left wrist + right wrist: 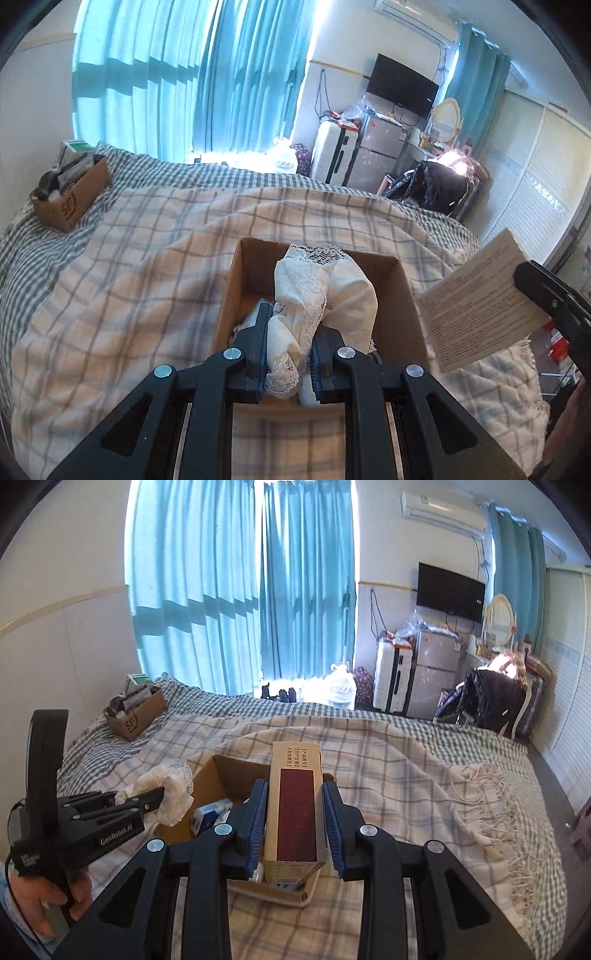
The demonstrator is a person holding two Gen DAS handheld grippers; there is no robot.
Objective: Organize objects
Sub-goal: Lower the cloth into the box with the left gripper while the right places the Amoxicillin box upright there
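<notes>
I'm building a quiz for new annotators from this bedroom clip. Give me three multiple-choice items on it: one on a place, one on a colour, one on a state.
1. Where is the smaller cardboard box full of items?
A. On the bed's far left part
B. On the fridge
C. On the floor by the curtains

2. What colour are the curtains?
A. Red
B. Turquoise blue
C. Grey

3. What does the left gripper hold?
A. Nothing, jaws wide open
B. A tall carton
C. A white lace cloth

Answers:
1 A: it rests on the checked bedding, far left, beyond the open cardboard box.
2 B: both window panels are turquoise blue.
3 C: its pads pinch the lace cloth above the open box; the right gripper has the tall carton.
</notes>
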